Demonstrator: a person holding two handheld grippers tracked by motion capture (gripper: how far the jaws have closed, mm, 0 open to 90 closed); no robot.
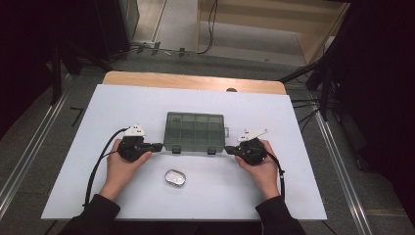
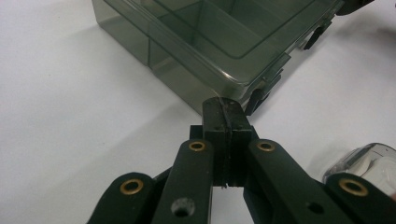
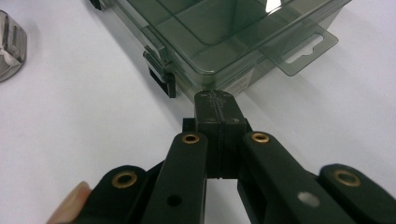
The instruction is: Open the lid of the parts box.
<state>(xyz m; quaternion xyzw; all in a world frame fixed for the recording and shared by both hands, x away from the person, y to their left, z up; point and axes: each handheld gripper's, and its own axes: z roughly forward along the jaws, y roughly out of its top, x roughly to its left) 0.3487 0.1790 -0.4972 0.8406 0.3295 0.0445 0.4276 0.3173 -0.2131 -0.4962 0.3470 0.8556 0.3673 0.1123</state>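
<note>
Dark sleeves and two hands come in from the near edge of the high view, each hand around a claw on the white bench [image 1: 63, 196]. Left claw [image 1: 160, 146] points at the near left corner of the smoky clear organiser box [image 1: 195, 131]; right claw [image 1: 228, 150] points at its near right corner. Both claws are closed with nothing between the pads, their tips just at the box corners; whether they touch it I cannot tell.

From above, the box sits mid-bench with its lid down, two dark latches on the near wall and a row of dividers under the lid. A small oval metal tin [image 1: 175, 178] lies nearer the person, between the two hands, apart from the box.

From the left claw [image 2: 224, 106], the pads meet flat, and the box [image 2: 201, 42] shows one latch close by; the tin [image 2: 369, 163] sits at the right edge. From the right claw [image 3: 216, 100], the box [image 3: 224, 32] shows a clear hang tab [image 3: 306, 49] sticking out sideways, which the left one does not catch, and the tin [image 3: 10, 44] at the left edge. The compartments in sight hold nothing I can make out.
</note>
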